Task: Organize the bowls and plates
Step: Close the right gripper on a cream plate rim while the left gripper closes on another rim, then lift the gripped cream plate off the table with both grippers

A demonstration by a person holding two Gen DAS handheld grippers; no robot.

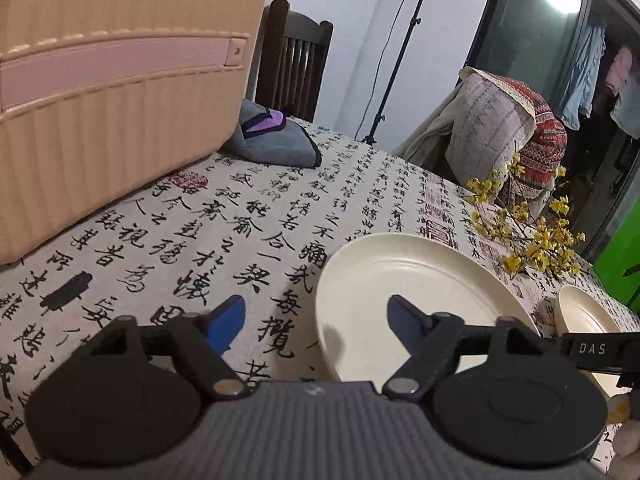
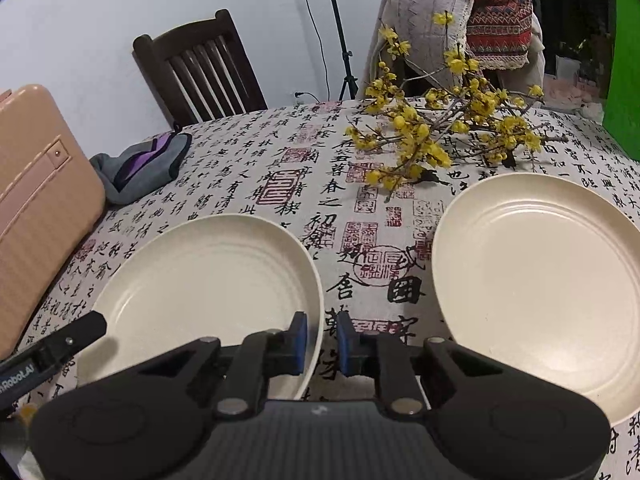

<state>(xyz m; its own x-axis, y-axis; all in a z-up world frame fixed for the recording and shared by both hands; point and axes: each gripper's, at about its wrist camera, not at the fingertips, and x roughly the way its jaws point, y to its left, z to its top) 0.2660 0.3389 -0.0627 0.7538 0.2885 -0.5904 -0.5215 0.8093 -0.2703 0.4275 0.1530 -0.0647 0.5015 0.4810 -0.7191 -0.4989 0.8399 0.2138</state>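
Plates on desk (image 2: 248, 140): left plate (image 2: 200, 280) at 9 o'clock, right plate (image 2: 540, 280) at 3 o'clock, apart. Right tool (image 2: 322, 342) pinches left plate's right rim. Left tool (image 1: 316, 326) spread, straddling same plate's left rim, pads not pressing.

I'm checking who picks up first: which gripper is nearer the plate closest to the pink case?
Right. The right gripper is closed on that plate's near right rim. The left gripper stands open at its left edge, one finger over the rim, not gripping.
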